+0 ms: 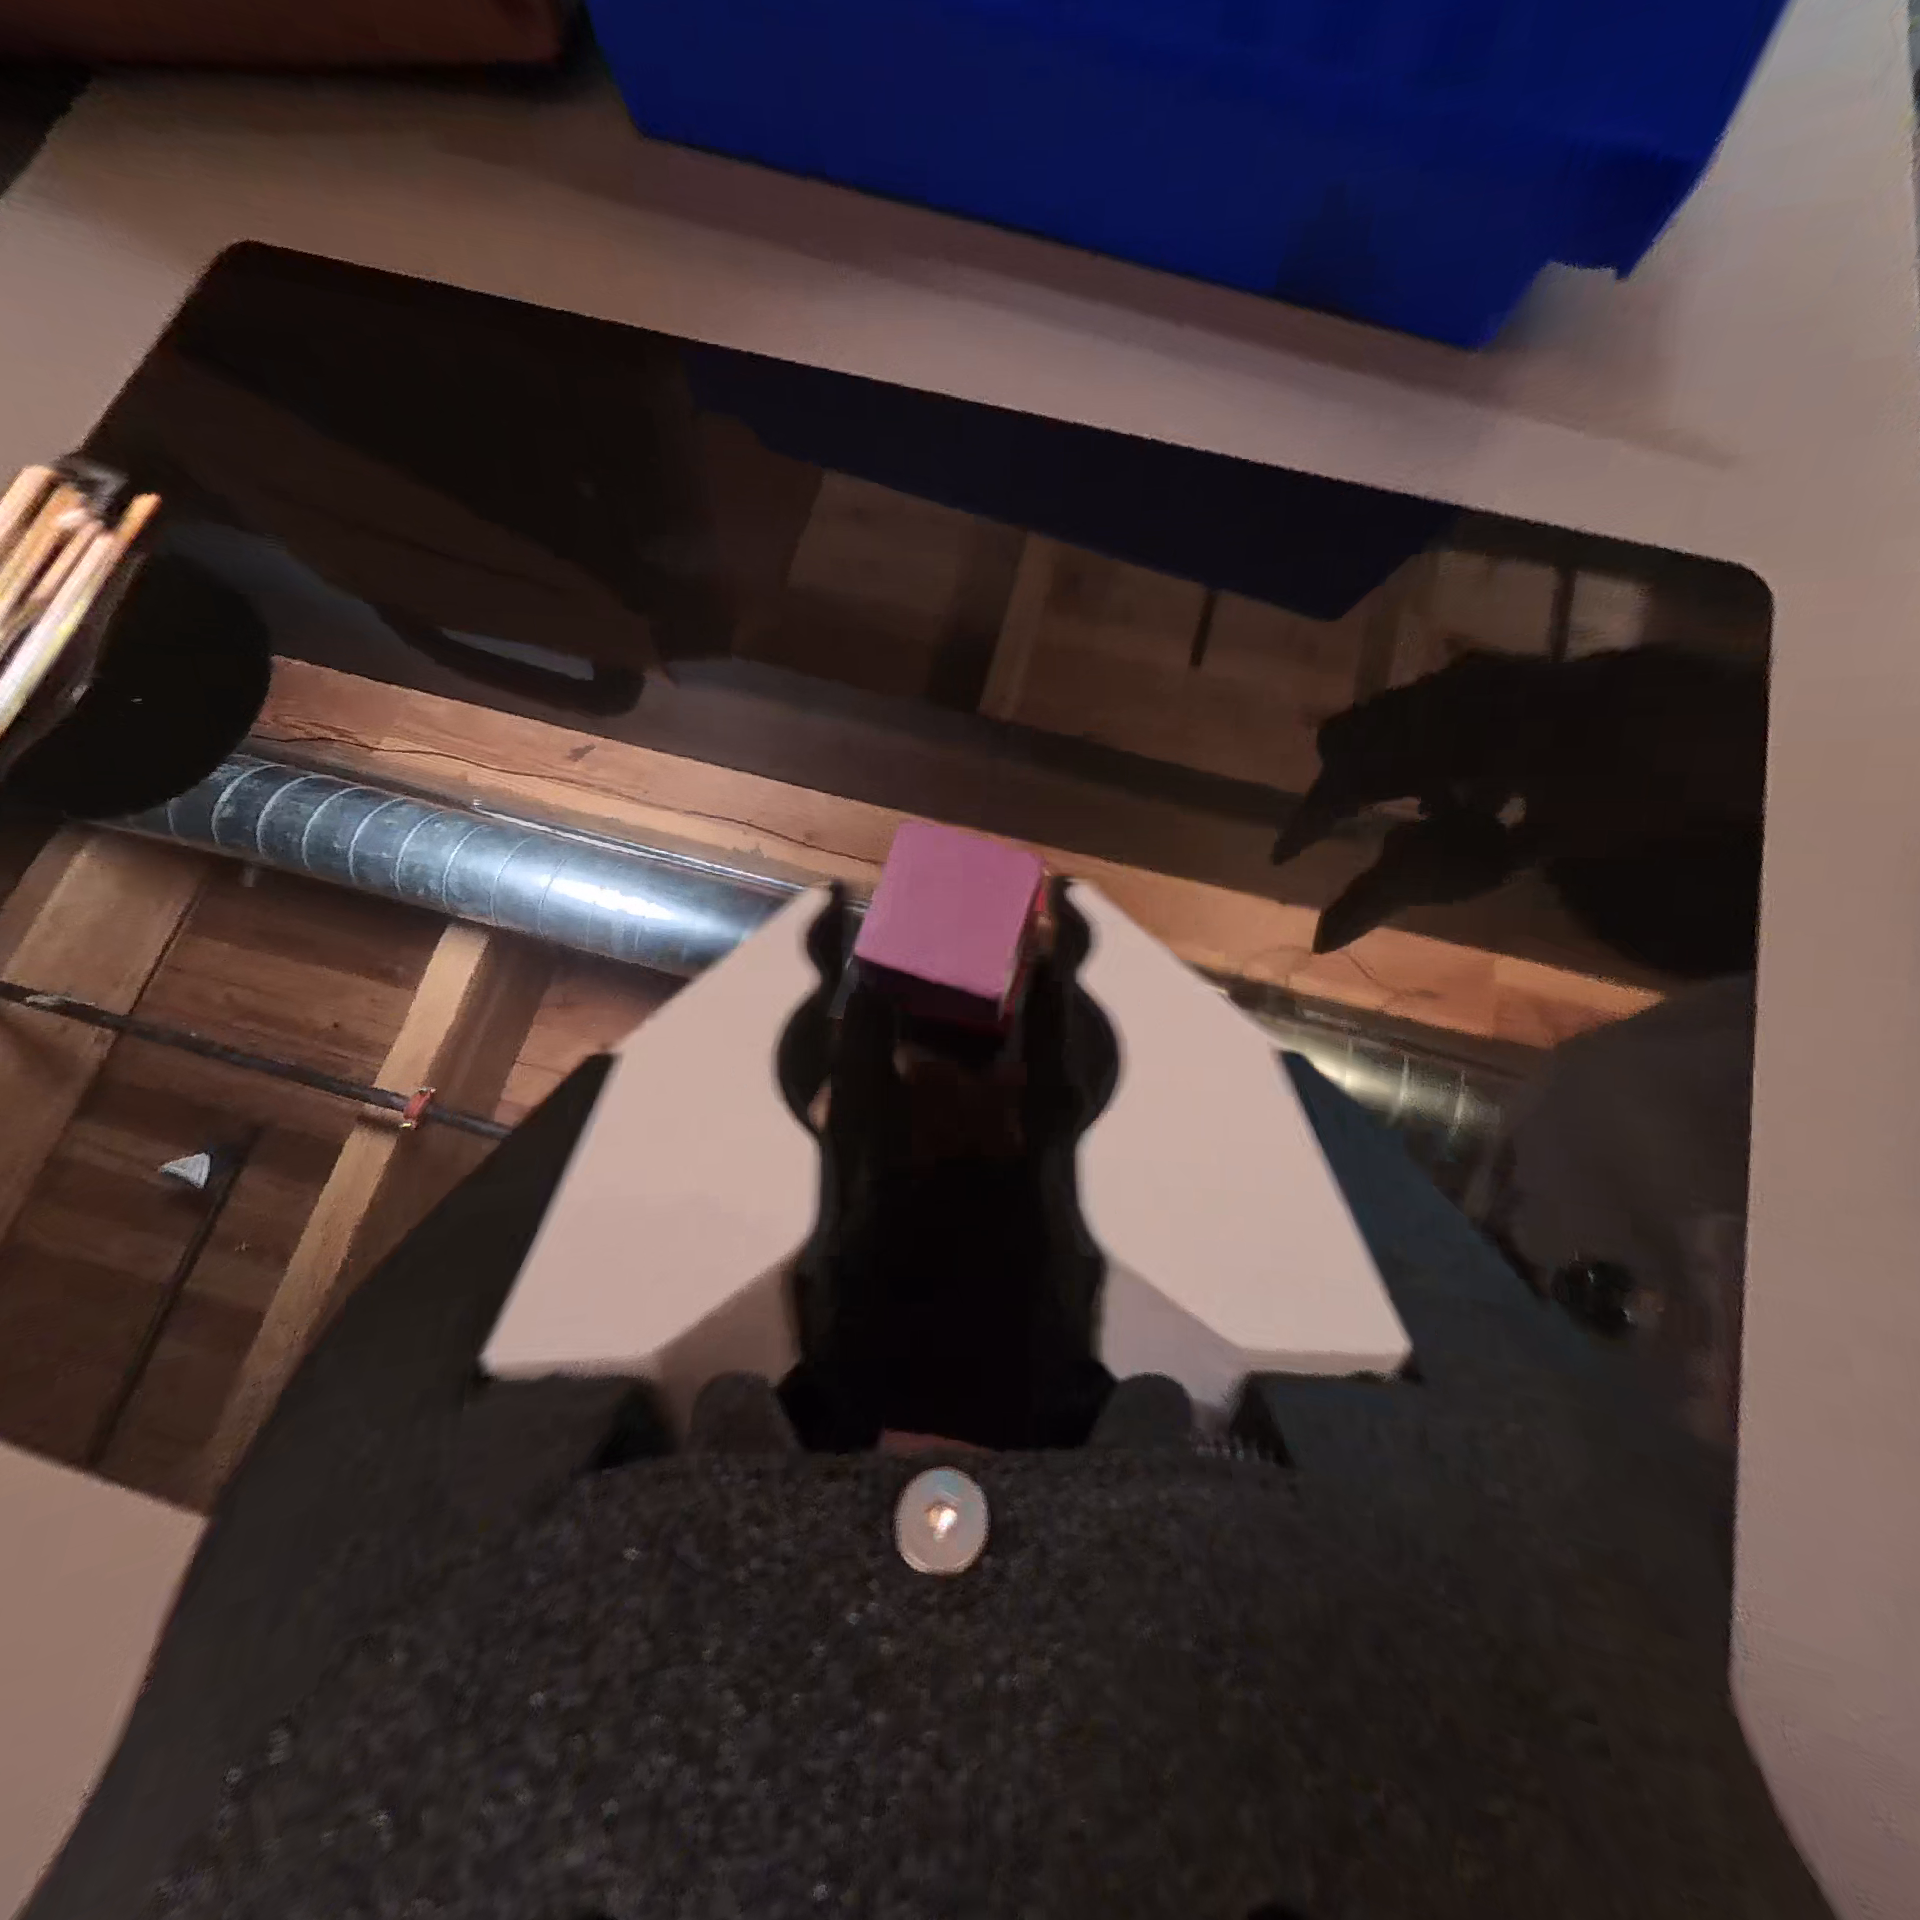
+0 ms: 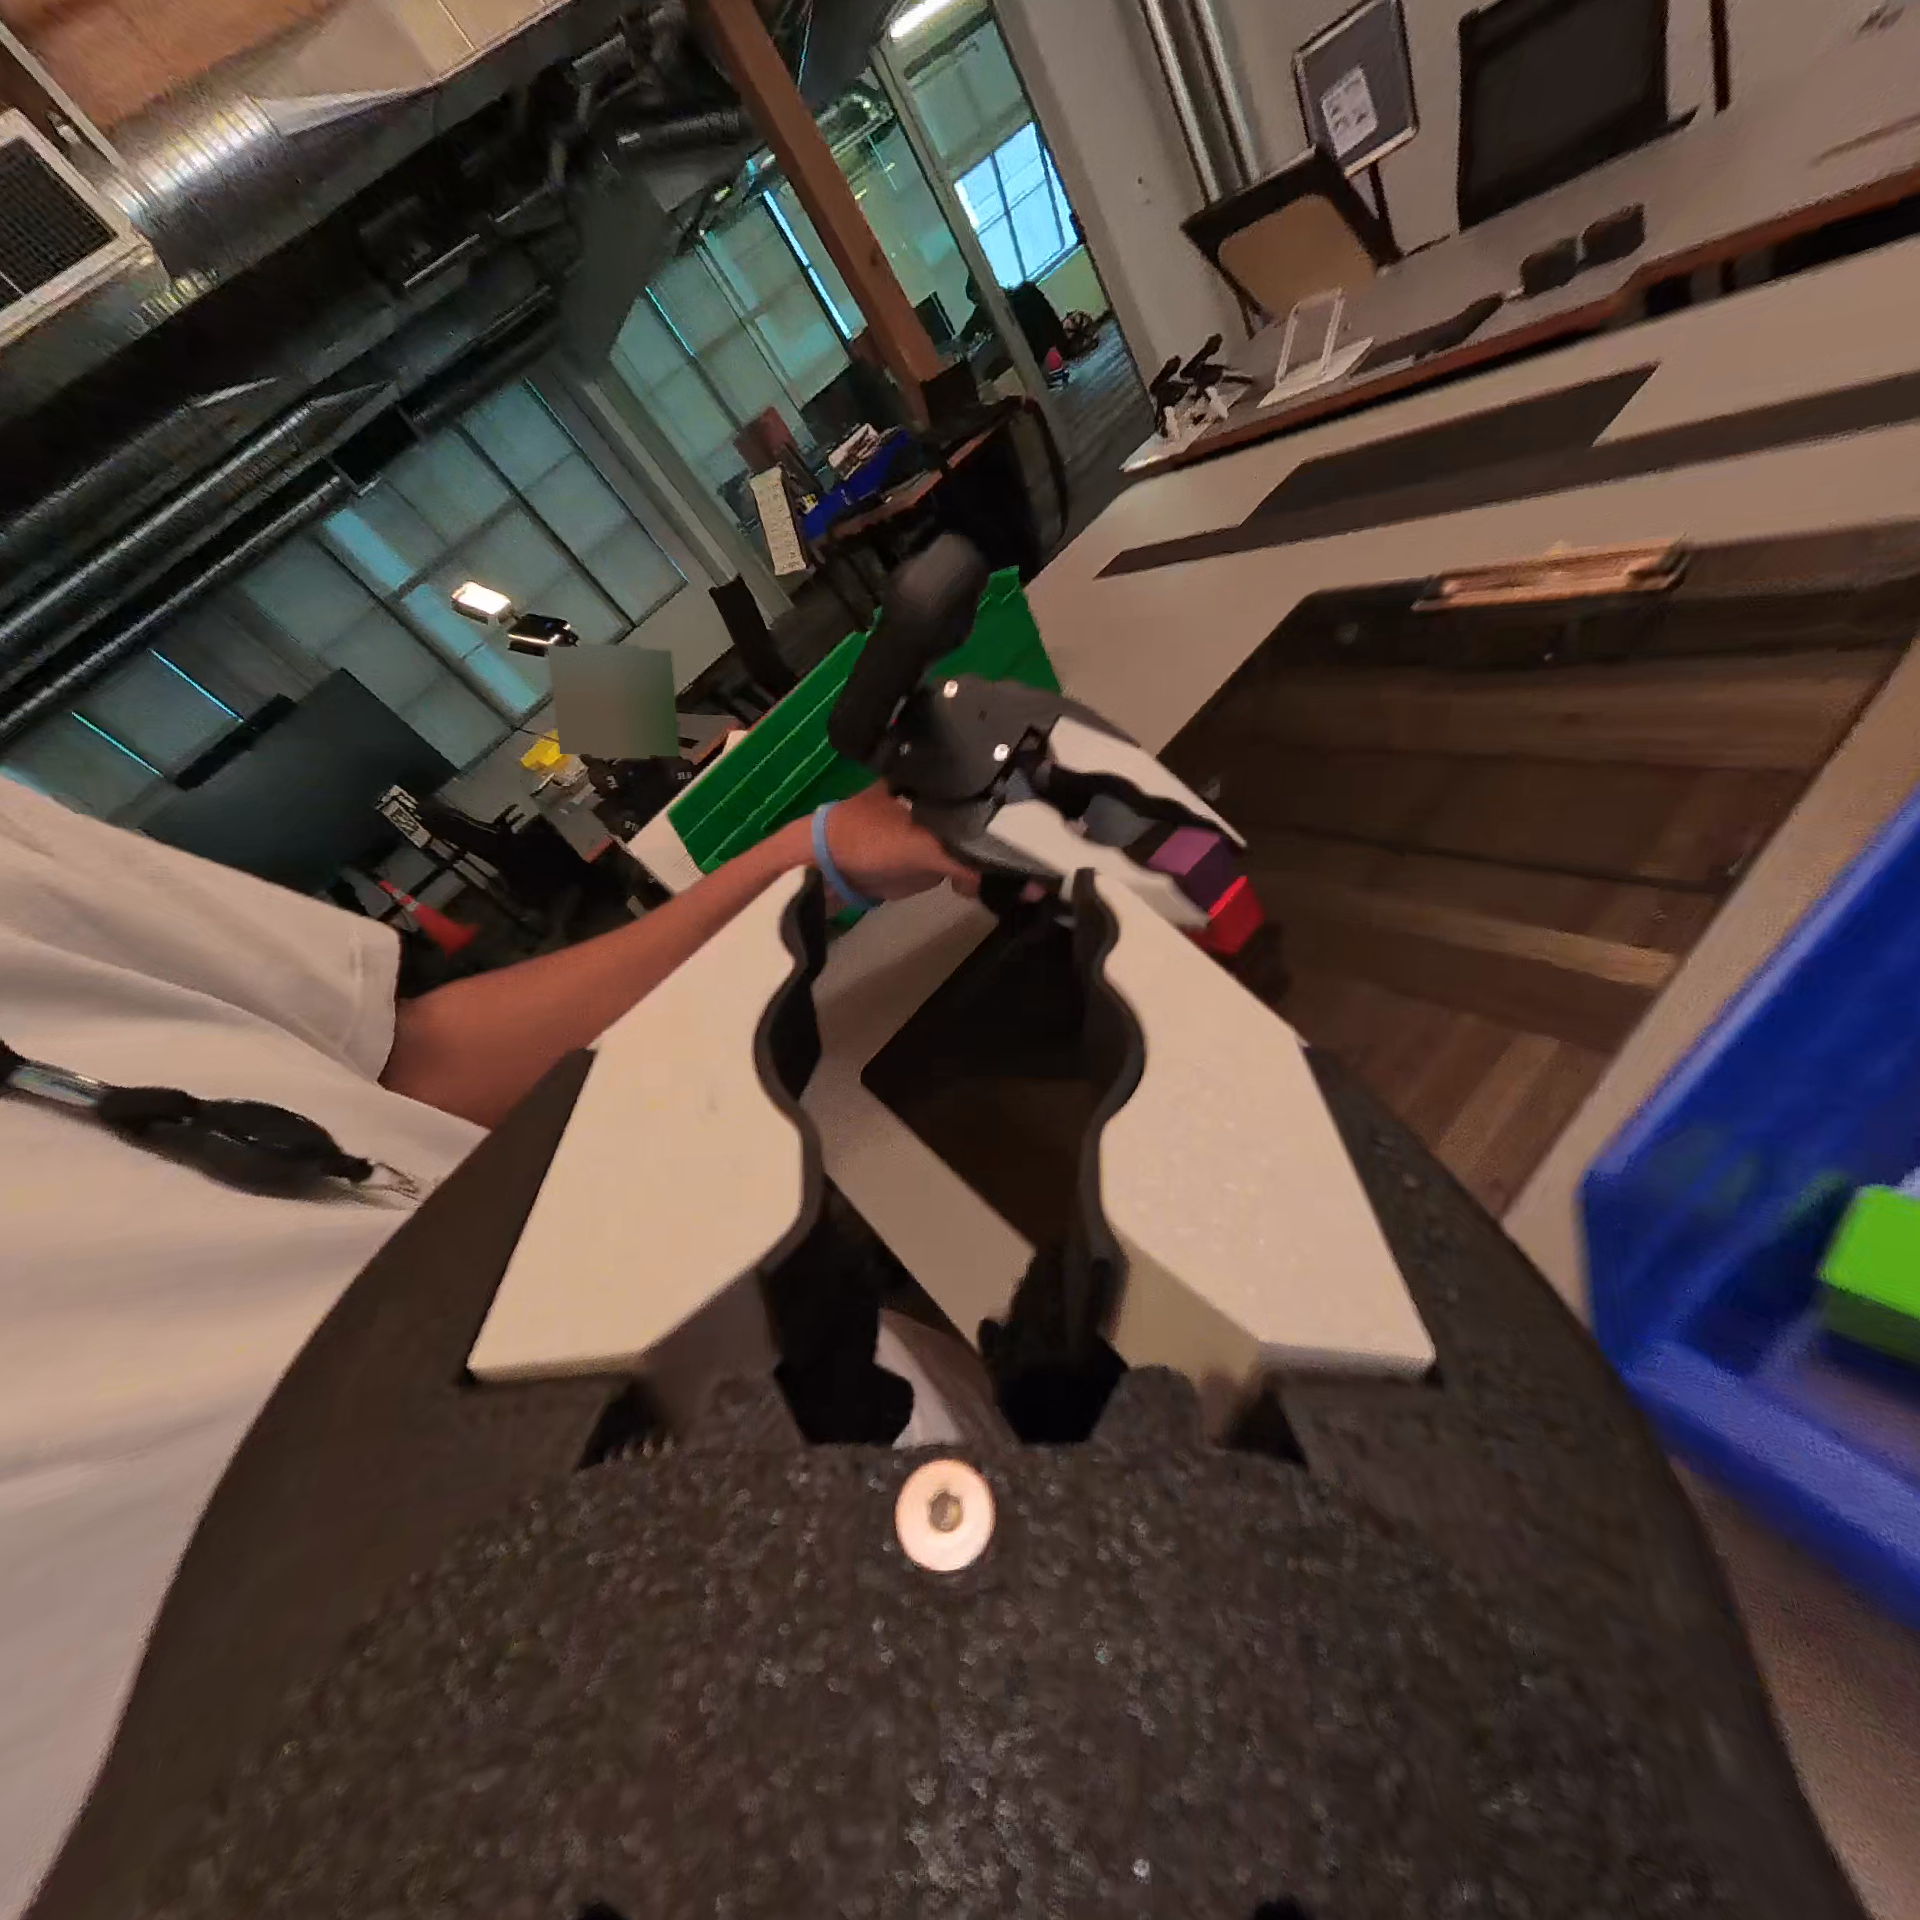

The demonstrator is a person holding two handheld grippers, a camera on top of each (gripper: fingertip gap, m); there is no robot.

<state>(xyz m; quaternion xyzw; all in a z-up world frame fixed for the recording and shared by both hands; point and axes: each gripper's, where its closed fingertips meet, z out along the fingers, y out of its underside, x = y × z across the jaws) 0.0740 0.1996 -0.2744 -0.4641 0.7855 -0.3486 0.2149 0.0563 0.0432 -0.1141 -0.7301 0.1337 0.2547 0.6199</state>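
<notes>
My left gripper (image 1: 951, 904) is shut on a purple cube (image 1: 945, 925) and holds it over a mirror-like plate (image 1: 416, 1039) set in the table. In the right wrist view the left gripper (image 2: 1164, 847) holds the purple cube (image 2: 1190, 857) right over a red cube (image 2: 1231, 914) standing on the plate (image 2: 1507, 831). I cannot tell whether the two cubes touch. A sliver of red shows at the purple cube's right edge in the left wrist view. My right gripper (image 2: 948, 894) is open and empty, held above the plate's near corner.
A blue bin (image 1: 1143, 125) stands beyond the plate; in the right wrist view (image 2: 1714, 1247) it holds a green block (image 2: 1870, 1278). A green bin (image 2: 790, 758) stands behind the person's arm (image 2: 623, 966). A wood-coloured stack (image 1: 52, 582) lies at the plate's left edge.
</notes>
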